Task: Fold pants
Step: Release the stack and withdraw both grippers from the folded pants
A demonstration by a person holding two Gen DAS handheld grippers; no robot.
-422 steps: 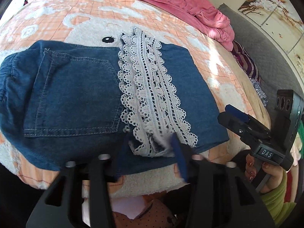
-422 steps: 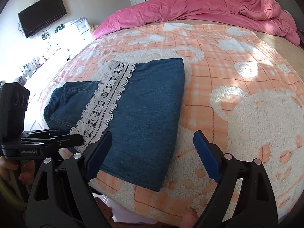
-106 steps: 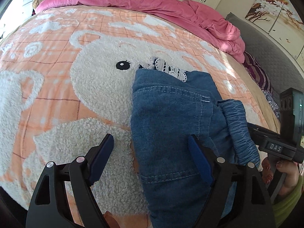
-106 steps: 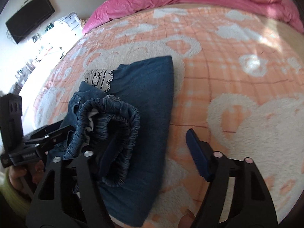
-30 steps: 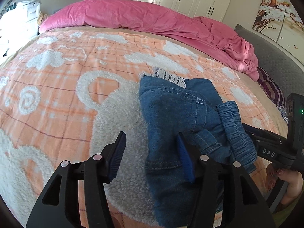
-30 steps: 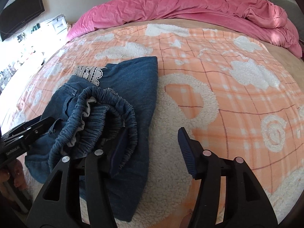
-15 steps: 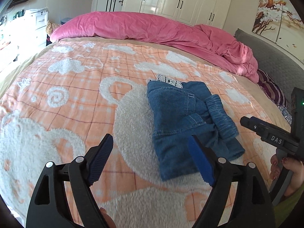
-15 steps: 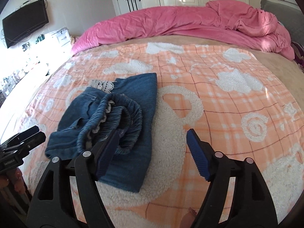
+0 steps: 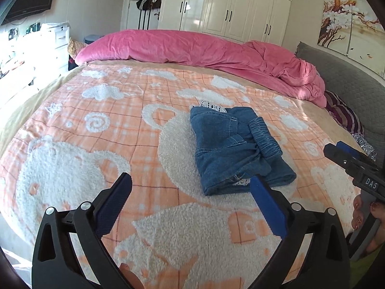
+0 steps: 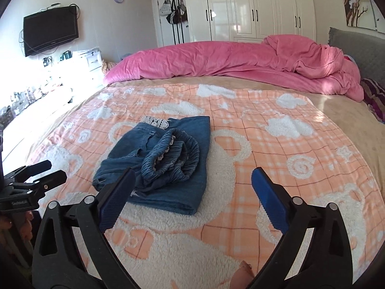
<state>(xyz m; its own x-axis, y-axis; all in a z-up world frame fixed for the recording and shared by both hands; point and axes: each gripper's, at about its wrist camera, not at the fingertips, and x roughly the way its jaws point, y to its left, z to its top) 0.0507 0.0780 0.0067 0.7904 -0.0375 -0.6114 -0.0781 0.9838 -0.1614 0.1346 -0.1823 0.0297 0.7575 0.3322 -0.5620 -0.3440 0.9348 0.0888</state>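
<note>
The blue denim pants lie folded in a small bundle on the orange blanket, elastic waistband bunched on top and a strip of white lace showing at the far edge. My left gripper hovers short of the bundle, its jaws opening wide with nothing between them. My right gripper is likewise drawn back from the pants, jaws opening, empty. Each gripper shows at the edge of the other's view: the right gripper and the left gripper.
The orange-and-white fleece blanket covers the bed. A pink duvet is heaped along the far side. A grey headboard and striped cushion lie to the right. White wardrobes and a wall TV stand beyond.
Both grippers opened wider and pulled back and upward from the pants, which now lie released on the blanket and look smaller in both views.
</note>
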